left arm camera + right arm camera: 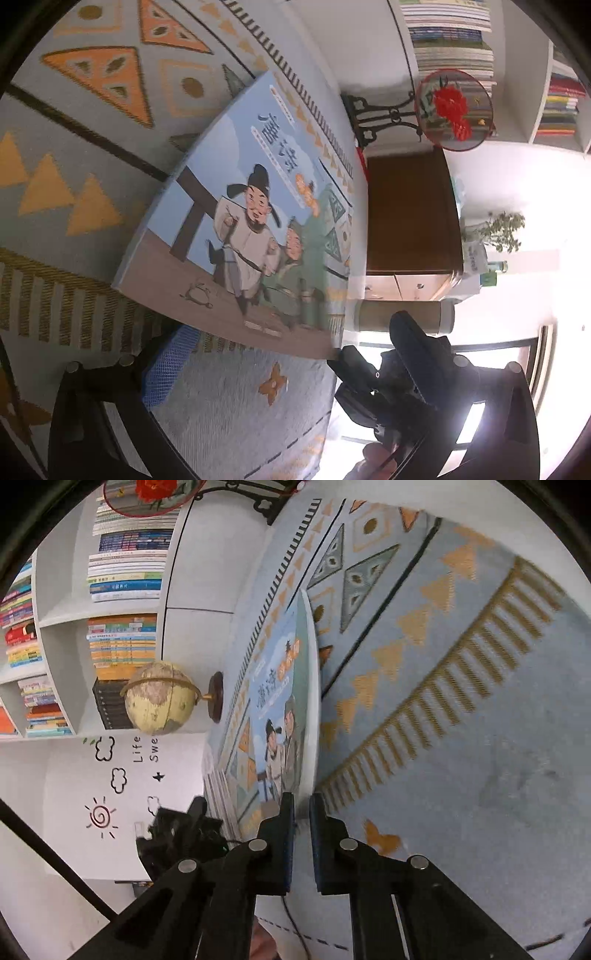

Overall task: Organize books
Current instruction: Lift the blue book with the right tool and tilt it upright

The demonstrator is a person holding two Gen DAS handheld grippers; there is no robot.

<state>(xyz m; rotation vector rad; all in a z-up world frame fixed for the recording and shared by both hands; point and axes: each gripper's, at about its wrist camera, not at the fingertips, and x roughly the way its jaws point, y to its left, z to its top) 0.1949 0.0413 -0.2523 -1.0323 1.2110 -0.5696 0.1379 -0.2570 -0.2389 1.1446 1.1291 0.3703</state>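
We see the book (291, 686) lying on the patterned cloth (480, 738), its corner pinched between the pressed-together fingers of the right gripper (302, 808). Cover: cartoon figures in robes, large Chinese title, too blurred to read surely. The left gripper (258, 369) stands spread, one blue pad (166, 365) beside the book's near edge. Wall writing (146, 747) reads "Life" and "Swe…". A globe (159, 698) stands before the bookshelves (122, 572).

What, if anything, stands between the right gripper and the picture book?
Nothing visible does. The right gripper is shut on the near edge of the picture book, pads on either side of it. Only the patterned cloth lies alongside.
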